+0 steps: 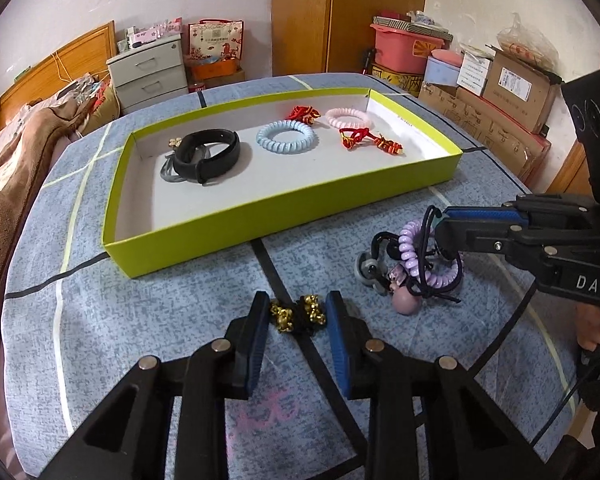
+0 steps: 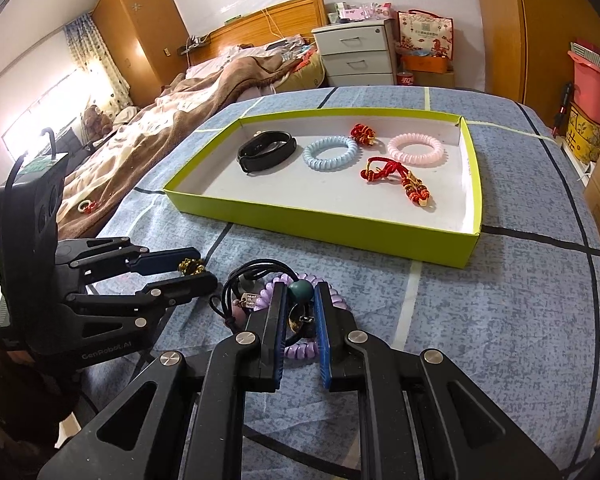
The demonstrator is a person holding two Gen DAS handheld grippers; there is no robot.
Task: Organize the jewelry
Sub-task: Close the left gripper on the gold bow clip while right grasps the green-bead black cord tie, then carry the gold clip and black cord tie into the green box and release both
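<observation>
The left gripper stood half-open around a black-and-gold bracelet on the bedspread; whether its pads pressed, I could not tell. A loose pinch could drop it. Just beside, the right gripper was clamped in a tangle of hair ties, which might snag. Beyond lay the green tray, its near wall in the way.

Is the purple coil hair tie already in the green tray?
No. The purple coil hair tie lies on the blue cloth, outside the green tray.
</observation>
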